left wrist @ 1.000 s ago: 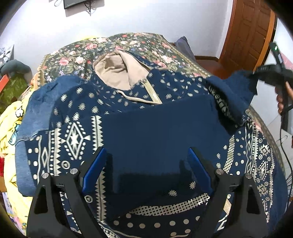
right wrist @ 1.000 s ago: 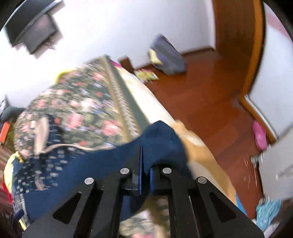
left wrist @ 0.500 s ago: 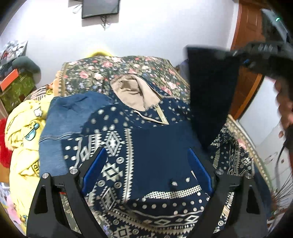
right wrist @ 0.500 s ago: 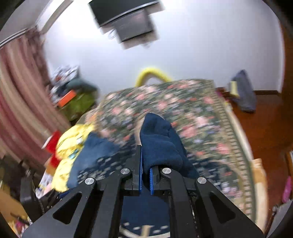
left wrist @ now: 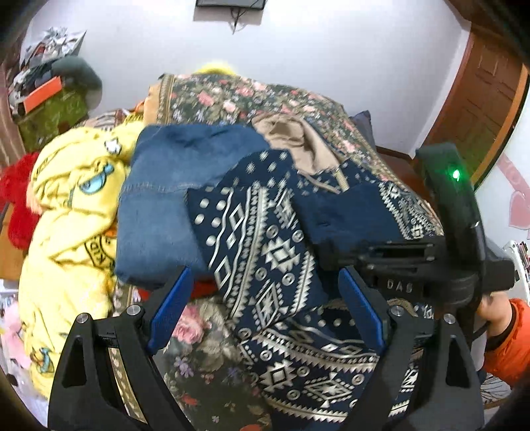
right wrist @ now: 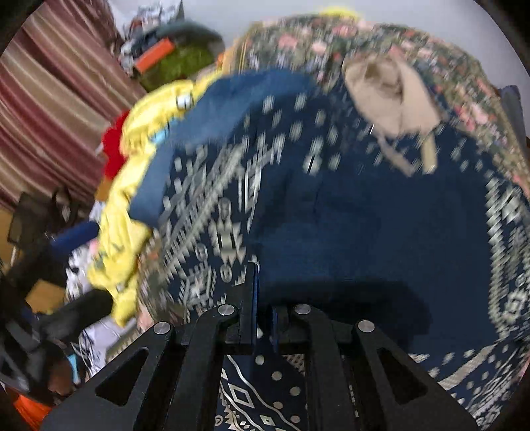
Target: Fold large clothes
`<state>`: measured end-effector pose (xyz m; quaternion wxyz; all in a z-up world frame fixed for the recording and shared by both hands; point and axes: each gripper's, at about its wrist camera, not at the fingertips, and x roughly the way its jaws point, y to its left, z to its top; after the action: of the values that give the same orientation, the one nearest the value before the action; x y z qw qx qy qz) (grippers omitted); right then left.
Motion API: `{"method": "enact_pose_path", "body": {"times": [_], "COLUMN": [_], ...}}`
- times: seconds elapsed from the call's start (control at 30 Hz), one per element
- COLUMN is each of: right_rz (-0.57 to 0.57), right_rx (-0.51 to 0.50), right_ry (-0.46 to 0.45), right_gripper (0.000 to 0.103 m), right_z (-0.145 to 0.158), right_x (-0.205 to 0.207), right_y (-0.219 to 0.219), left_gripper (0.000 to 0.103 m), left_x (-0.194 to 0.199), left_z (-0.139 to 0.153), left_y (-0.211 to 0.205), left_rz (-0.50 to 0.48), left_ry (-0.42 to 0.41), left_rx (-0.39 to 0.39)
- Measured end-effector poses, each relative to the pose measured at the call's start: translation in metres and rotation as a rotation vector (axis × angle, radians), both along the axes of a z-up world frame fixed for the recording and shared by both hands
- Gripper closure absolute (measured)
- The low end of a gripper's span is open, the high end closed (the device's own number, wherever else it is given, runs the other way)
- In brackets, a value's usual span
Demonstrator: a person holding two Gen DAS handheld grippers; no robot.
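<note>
Your right gripper clamps the hoodie's sleeve, laying it across at two o'clock; left gripper hangs open, empty.

White wall fills the 12 o'clock sector of the left wrist view. 1 dark wall-mounted screen, cut off by the frame, hangs at 12 o'clock with cables dangling below it. Brown panelled wooden door at 2 o'clock. Strip of reddish wooden floor near its base. Bed under a dark floral bedspread occupies the centre. Cluttered pile with an orange box at 10 o'clock. Right wrist view, blurred: striped maroon and tan curtain at 10 o'clock. Lighting even, source not visible.
</note>
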<state>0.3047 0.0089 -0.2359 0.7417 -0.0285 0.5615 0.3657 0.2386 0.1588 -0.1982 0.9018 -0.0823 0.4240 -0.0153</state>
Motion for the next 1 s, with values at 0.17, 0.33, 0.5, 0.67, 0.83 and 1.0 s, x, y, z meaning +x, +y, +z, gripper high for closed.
{"method": "enact_pose_path", "body": {"times": [0.17,0.33,0.5,0.67,0.83,1.0], "right_rz": [-0.015,0.021,-0.031,-0.145,-0.261,-0.369], "right_rx": [-0.026,-0.026,-0.03,-0.058,-0.071,-0.118], "right_ry": [0.178,0.093,-0.028,-0.151,-0.193,-0.169], "right_gripper": [0.05,0.049,0.049,0.049,0.048,0.045], "right_z": [-0.019,0.009,0.043,0.068,0.073,0.052], "right_x": [0.003,-0.006,0.001,0.014,0.03,0.049], "right_y": [-0.01,-0.03,-0.076,-0.132,-0.179,-0.219], "left_gripper": [0.014,0.014,0.014,0.014,0.031,0.042], "left_x": [0.0,0.005,0.013,0.025,0.044,0.066], "left_z": [-0.011,-0.011,-0.004,-0.001,-0.011,-0.046], "left_y": [0.0,-0.011,-0.032,-0.07,-0.108,-0.136], "left_rz": [-0.002,-0.014,-0.05,-0.113,-0.182,-0.244], "left_ry": [0.026,0.022,0.005,-0.032,-0.028,0.045], "left_rx": [0.01,0.055,0.104,0.208,0.306,0.429]}}
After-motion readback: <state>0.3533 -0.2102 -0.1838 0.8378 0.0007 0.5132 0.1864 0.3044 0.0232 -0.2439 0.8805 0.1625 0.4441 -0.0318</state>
